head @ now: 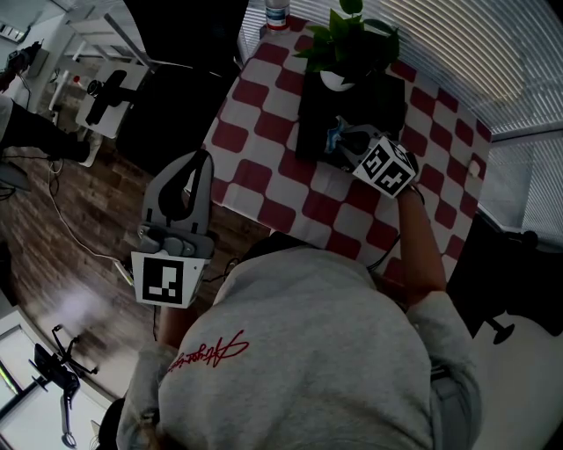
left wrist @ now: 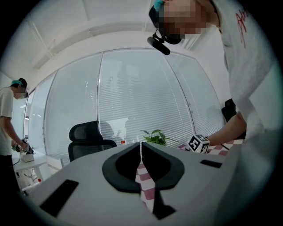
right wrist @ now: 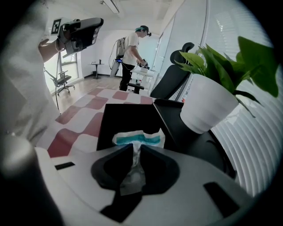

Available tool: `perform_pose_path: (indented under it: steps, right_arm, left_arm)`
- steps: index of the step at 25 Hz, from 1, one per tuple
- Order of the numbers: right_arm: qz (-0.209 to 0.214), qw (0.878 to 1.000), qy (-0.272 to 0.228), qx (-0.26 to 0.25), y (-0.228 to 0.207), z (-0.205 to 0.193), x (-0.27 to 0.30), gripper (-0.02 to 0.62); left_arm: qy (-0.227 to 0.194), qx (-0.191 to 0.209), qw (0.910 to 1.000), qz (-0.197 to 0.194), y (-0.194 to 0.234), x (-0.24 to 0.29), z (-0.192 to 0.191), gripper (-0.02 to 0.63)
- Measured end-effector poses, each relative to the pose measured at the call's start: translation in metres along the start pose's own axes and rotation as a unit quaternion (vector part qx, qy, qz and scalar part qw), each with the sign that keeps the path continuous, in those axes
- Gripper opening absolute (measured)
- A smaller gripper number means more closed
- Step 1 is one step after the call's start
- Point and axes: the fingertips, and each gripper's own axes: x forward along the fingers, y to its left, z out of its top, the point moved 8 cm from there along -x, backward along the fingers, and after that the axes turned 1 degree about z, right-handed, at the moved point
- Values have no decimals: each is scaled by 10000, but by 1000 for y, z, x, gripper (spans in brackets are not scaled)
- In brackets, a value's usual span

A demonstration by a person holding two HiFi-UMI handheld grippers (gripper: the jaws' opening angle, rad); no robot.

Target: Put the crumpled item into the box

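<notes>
Two grippers. Right gripper point(right wrist: 136, 150) fingers pinch crumpled item point(right wrist: 138, 138) over black box point(right wrist: 117, 121), centre frame, likely ready to drop. Left gripper point(left wrist: 141, 148) fingers pressed together, empty, idle off desk point(head: 255, 132), left frame.

You hold two tongs — left tongs point(head: 202, 158), right tongs point(head: 339, 134). Counted: one bench point(head: 264, 97), one black box point(head: 310, 119), one crumpled item point(right wrist: 138, 139), one potted plant point(head: 347, 39), one bottle point(head: 276, 13) — one other person point(right wrist: 130, 50).

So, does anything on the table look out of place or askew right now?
Nothing stands out. The right gripper is shut on the crumpled item over the black box, and nothing looks spilled around the potted plant nearby.
</notes>
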Motion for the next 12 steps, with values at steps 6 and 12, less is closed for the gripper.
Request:
perform_pose_path:
  steps: [6, 12]
  right_arm:
    - [30, 9999, -80, 78, 0, -1, -2, 66]
    - [9, 9999, -102, 81, -2, -1, -2, 87]
  left_arm:
    - [-41, 11, 10000, 9, 0, -1, 2, 23]
    - [-121, 39, 9999, 83, 3, -2, 4, 22]
